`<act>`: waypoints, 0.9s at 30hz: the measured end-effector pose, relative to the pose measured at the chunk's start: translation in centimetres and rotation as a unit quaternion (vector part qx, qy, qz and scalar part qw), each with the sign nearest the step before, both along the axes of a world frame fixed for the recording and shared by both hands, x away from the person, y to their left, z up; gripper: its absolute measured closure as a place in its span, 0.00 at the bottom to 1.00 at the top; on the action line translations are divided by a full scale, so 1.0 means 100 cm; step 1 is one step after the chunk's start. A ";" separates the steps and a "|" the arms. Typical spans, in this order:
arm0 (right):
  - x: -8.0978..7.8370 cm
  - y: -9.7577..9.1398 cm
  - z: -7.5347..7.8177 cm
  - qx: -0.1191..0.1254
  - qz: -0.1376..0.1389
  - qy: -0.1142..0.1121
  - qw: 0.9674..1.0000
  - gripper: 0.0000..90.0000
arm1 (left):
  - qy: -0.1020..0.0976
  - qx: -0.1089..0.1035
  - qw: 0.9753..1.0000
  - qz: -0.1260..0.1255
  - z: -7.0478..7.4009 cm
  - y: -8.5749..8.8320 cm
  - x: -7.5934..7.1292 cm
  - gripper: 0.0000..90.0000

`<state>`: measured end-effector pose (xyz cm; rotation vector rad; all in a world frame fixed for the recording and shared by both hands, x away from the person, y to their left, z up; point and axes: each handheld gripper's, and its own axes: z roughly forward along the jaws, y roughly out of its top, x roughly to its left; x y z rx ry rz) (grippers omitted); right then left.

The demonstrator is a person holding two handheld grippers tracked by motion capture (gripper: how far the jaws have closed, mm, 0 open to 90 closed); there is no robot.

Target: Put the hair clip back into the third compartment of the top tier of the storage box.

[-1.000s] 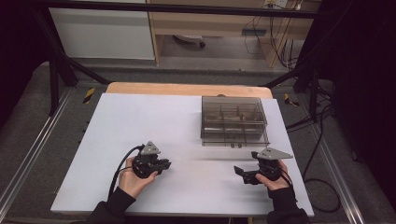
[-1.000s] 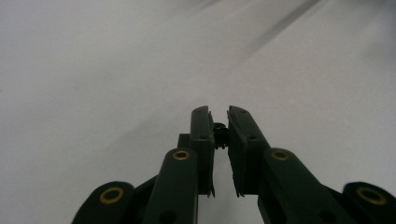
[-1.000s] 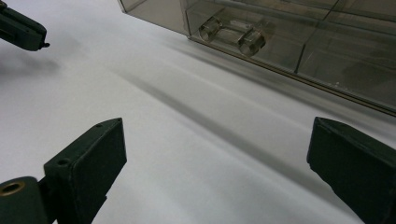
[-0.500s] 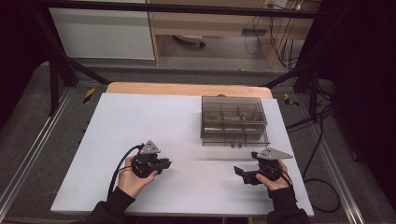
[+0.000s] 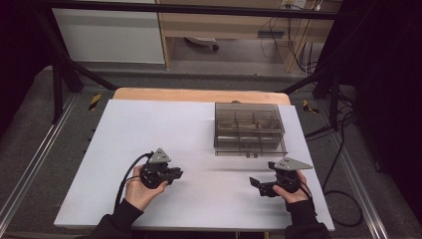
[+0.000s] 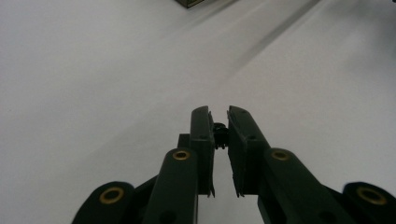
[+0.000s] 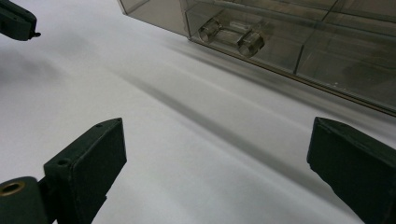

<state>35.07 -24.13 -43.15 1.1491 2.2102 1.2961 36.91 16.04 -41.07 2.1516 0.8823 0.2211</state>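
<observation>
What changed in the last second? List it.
Nothing visibly changed. The left gripper remains shut on nothing, the right gripper remains open, both rest low over the table, and the box sits where it was.

On your desk (image 5: 149,129) the compartment box (image 5: 249,128) sits at two o'clock; your left tongs (image 5: 175,174) rest at seven, your right tongs (image 5: 256,184) at five.

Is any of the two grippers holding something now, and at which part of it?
Nothing is held. The left gripper is shut with nothing between its jaws. The right gripper is open over the bare table, apart from the compartment box.
</observation>
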 end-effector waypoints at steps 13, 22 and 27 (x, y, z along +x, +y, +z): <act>0.000 0.000 0.000 0.000 0.000 0.000 1.000 0.06 | -0.005 -0.003 1.000 -0.010 0.008 -0.005 0.000 0.89; 0.000 0.000 0.000 0.001 0.001 0.000 1.000 0.06 | -0.007 -0.007 1.000 -0.015 0.013 -0.010 0.002 0.89; 0.000 0.000 0.000 0.001 0.001 0.000 1.000 0.06 | -0.010 -0.007 1.000 -0.017 0.015 -0.011 0.003 0.89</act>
